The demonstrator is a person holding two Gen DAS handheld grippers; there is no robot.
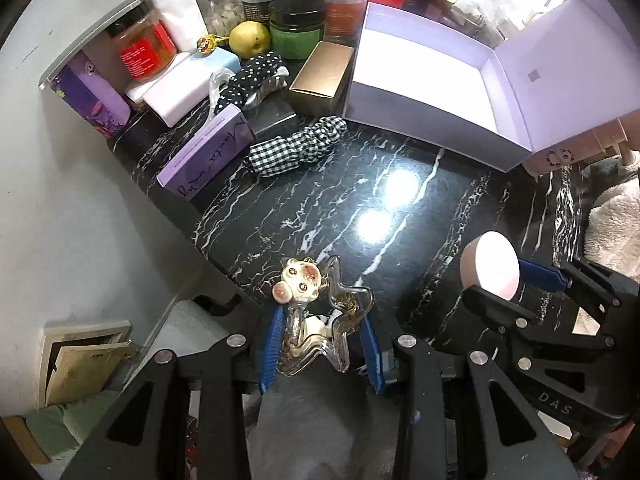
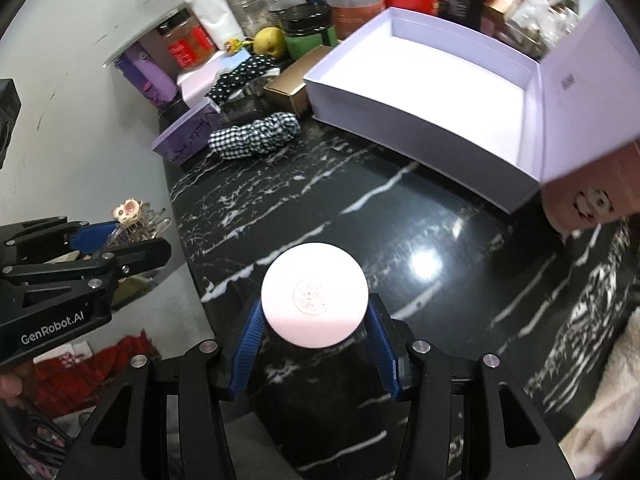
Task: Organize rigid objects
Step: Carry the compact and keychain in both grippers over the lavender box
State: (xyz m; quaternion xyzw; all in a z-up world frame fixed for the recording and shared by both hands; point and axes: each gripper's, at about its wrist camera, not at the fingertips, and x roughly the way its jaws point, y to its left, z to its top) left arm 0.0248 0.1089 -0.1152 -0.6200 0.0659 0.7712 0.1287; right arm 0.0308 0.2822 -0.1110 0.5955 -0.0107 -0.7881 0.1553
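My left gripper (image 1: 320, 344) is shut on a clear hair claw clip (image 1: 316, 320) topped with a cream bear figure, held above the near edge of the black marble counter (image 1: 340, 200). My right gripper (image 2: 316, 336) is shut on a round pale pink container (image 2: 315, 294), seen from its top. That container (image 1: 490, 266) and the right gripper show at the right of the left wrist view. The left gripper with the clip (image 2: 132, 216) shows at the left of the right wrist view. An open lilac box (image 1: 432, 92), empty inside, stands at the back right (image 2: 440, 92).
A checked scrunchie (image 1: 296, 148), a purple flat box (image 1: 208, 152), a polka-dot fabric item (image 1: 252, 76) and a gold box (image 1: 320, 78) lie at the back left. Jars, a pear (image 1: 250, 38) and bottles crowd the back wall. A pink panda container (image 2: 592, 200) stands right.
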